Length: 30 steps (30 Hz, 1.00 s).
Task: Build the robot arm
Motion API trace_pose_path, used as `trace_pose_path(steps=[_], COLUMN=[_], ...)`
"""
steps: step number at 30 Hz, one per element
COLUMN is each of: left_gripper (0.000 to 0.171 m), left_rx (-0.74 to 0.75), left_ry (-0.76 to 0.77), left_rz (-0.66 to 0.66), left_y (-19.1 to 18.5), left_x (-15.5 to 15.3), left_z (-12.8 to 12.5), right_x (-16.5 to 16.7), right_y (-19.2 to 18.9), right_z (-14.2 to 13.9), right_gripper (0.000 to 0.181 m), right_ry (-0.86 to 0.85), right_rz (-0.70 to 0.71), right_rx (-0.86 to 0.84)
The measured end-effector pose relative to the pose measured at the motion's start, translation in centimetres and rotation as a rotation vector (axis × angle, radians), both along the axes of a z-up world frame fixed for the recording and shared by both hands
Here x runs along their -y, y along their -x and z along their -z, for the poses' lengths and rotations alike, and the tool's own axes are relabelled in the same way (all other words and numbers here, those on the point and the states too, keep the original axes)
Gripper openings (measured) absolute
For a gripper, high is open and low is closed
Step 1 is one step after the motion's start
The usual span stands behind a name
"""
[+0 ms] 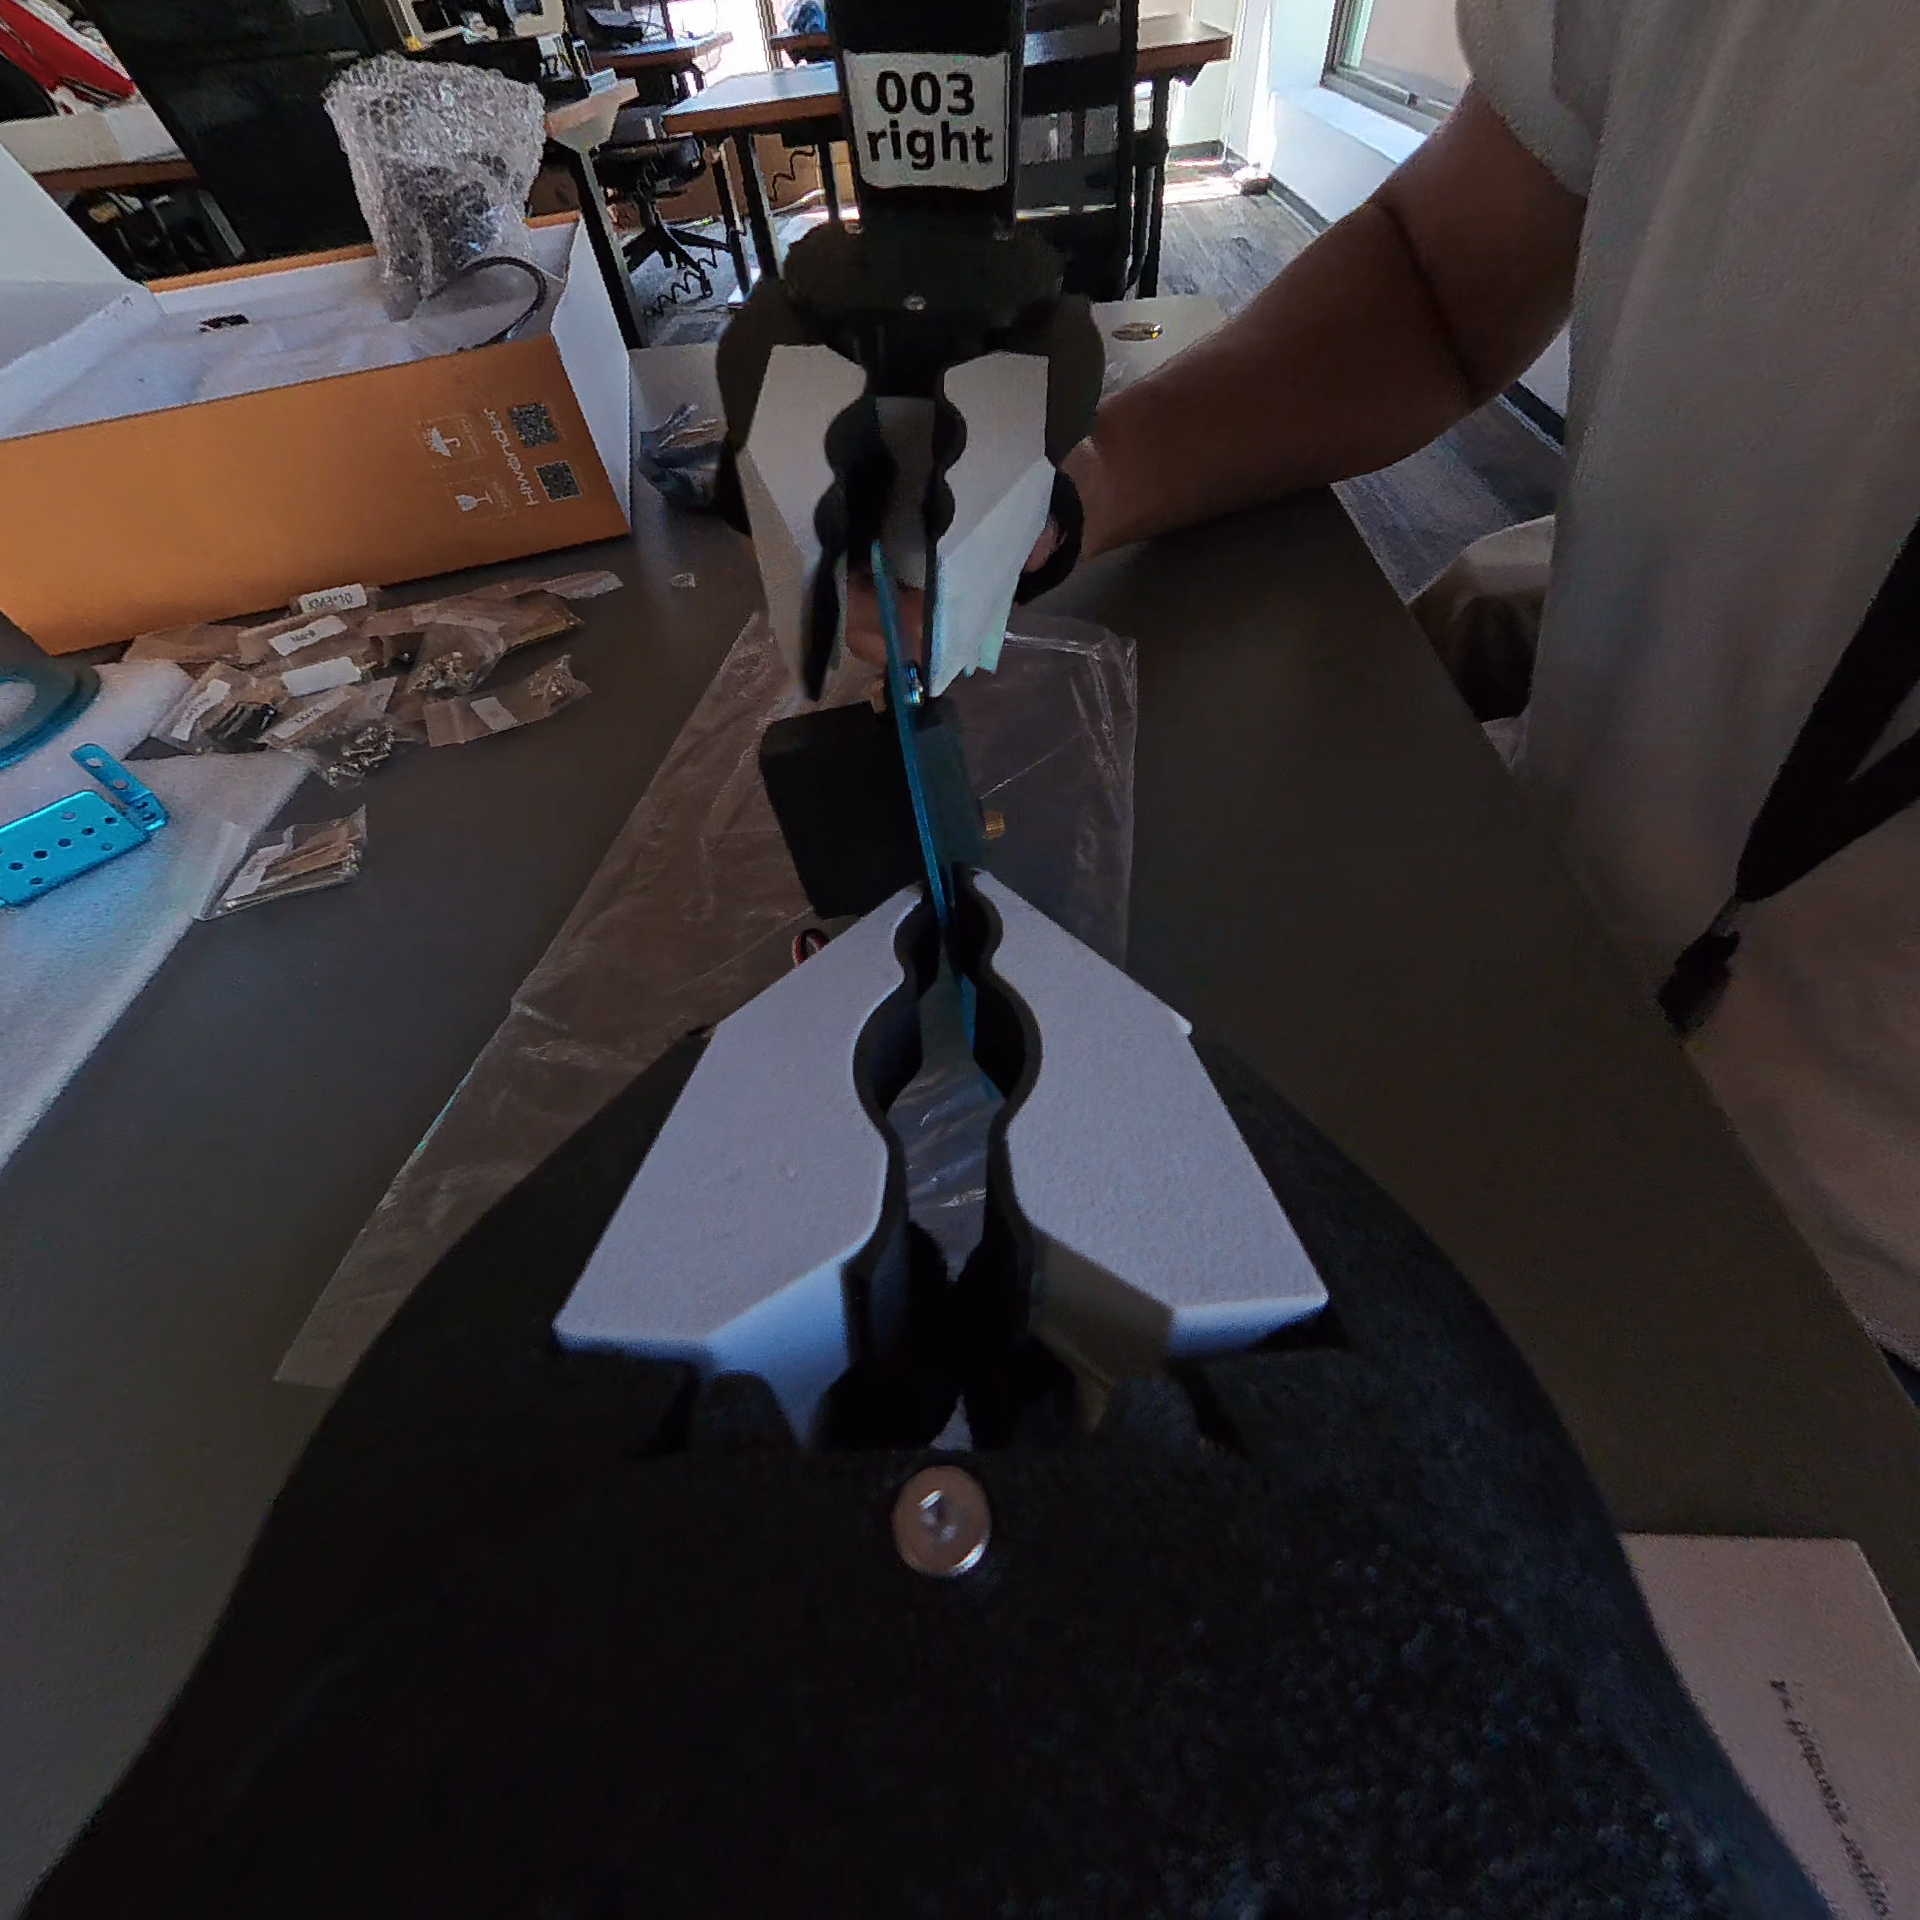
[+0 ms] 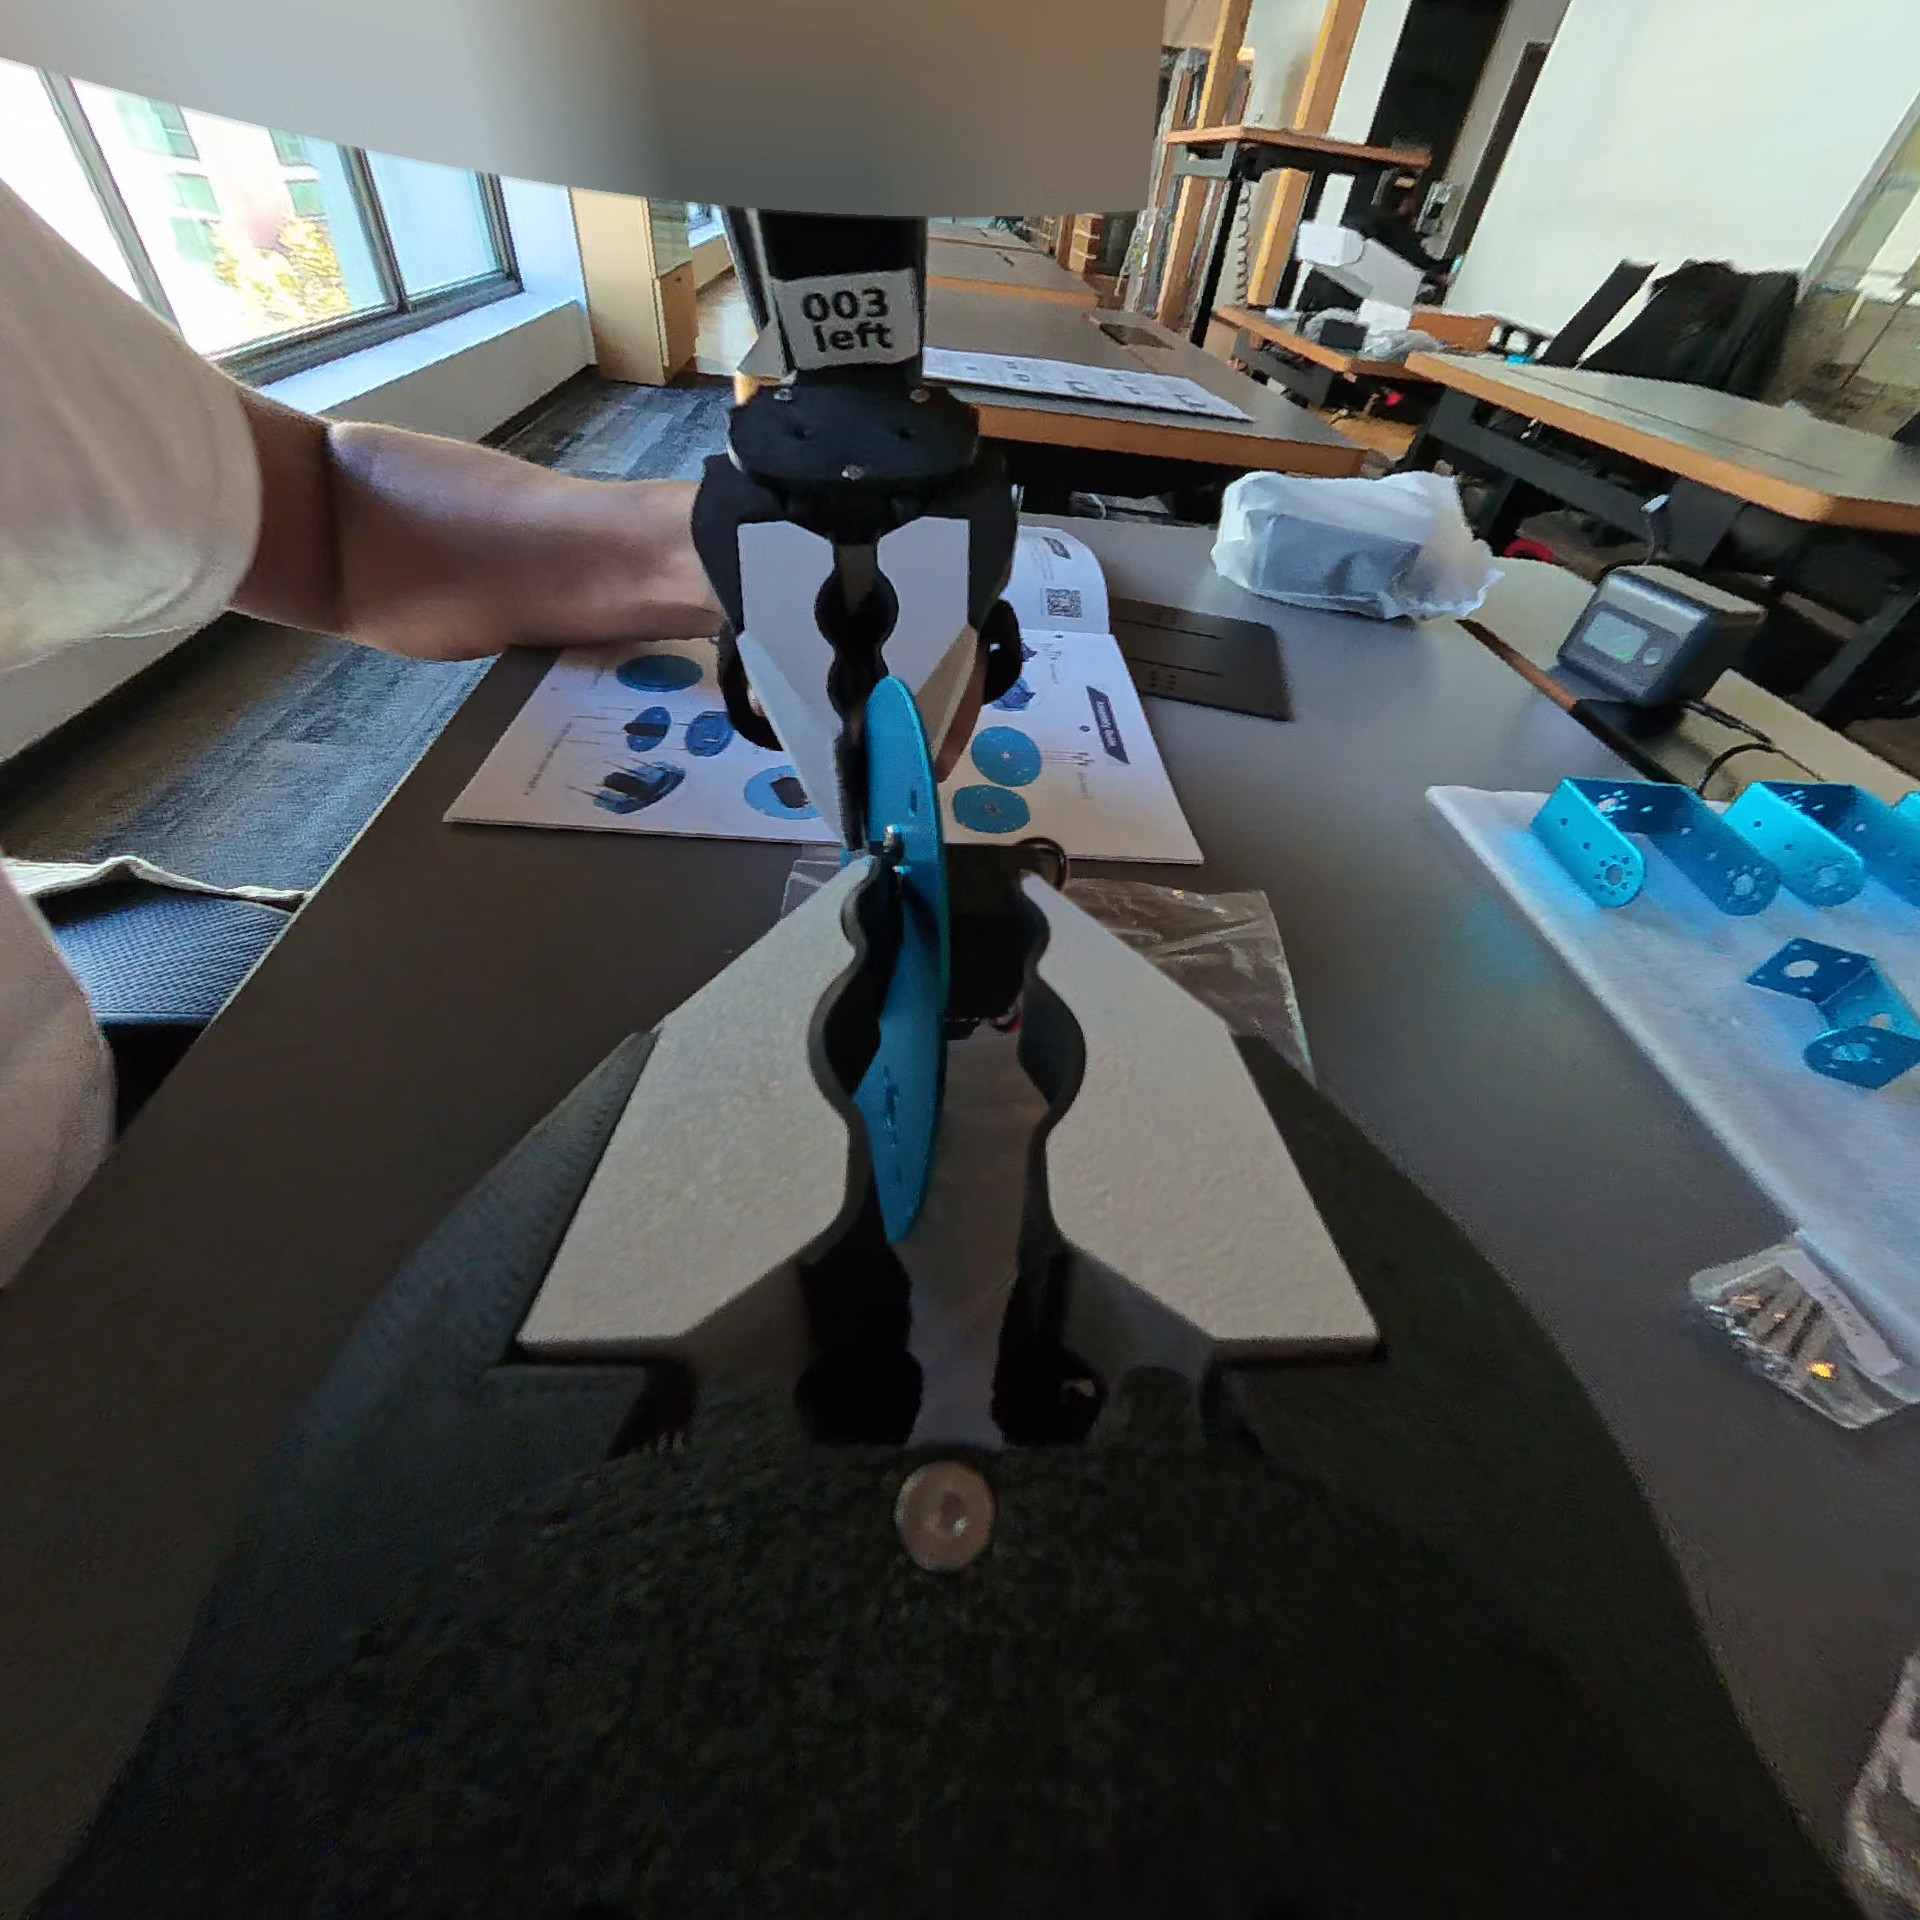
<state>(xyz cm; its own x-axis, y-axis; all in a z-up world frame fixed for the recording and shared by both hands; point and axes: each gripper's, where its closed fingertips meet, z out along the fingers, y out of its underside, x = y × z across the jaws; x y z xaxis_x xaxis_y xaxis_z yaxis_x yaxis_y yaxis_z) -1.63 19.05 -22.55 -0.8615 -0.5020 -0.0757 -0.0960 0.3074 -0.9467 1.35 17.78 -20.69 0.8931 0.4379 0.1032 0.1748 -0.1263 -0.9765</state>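
A blue round metal disc (image 1: 928, 790) with a black block-shaped part (image 1: 831, 810) fixed to it hangs edge-on above the dark table. My left gripper (image 1: 951, 899) is shut on the disc's near edge; in the right wrist view it (image 2: 852, 821) faces me, clamped on the disc (image 2: 909, 935). My right gripper (image 2: 945, 878) straddles the opposite edge with its jaws a little apart. The disc lies against its left finger, with a gap to the other; the black part (image 2: 987, 935) shows below. It also shows in the left wrist view (image 1: 894, 675).
An open orange box (image 1: 312, 488) holds a bubble-wrap bundle (image 1: 436, 177). Small bags of screws (image 1: 364, 686) and a blue bracket (image 1: 62, 842) lie left. A clear plastic bag (image 1: 644, 935) lies below. An open manual (image 2: 623, 748), blue brackets on white foam (image 2: 1714, 852) and a person's arm (image 2: 468, 540) are near. The grippers' ends are close to 5 cm from one another.
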Motion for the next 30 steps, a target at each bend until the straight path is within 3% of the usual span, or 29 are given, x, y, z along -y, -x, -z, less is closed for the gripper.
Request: trace_pose_path(steps=[7,9,11,19,23,26,30], left_gripper=[0.003,0.002,0.002,0.002,0.032,0.033,0.032], left_rx=[0.023,0.020,0.025,-0.038,-0.056,-0.049,-0.081], left_ry=[-0.043,-0.046,-0.043,-0.041,-0.012,0.115,0.119], left_rz=[0.007,0.010,0.020,-0.011,-0.089,-0.137,-0.146], left_y=[0.2,0.3,0.4,0.0,-1.1,-2.0,-2.0], left_x=[-0.1,-0.1,0.0,0.0,-0.4,0.1,1.9], left_z=[0.2,0.2,0.2,0.5,-0.4,-2.8,-2.8], right_x=[0.2,0.5,1.2,1.2,1.1,1.2,1.2], right_y=[-0.7,-0.4,0.9,0.8,0.2,0.5,1.4], right_z=[0.5,0.6,0.5,0.4,0.5,0.5,0.3], right_gripper=[0.026,0.020,0.001,0.001,0.000,0.000,0.000], right_ry=[0.115,0.152,0.185,0.175,0.173,0.178,0.160], right_rz=[0.051,0.026,-0.065,-0.063,-0.031,-0.044,-0.051], right_rx=[-0.117,-0.141,-0.181,-0.159,-0.134,-0.122,-0.084])
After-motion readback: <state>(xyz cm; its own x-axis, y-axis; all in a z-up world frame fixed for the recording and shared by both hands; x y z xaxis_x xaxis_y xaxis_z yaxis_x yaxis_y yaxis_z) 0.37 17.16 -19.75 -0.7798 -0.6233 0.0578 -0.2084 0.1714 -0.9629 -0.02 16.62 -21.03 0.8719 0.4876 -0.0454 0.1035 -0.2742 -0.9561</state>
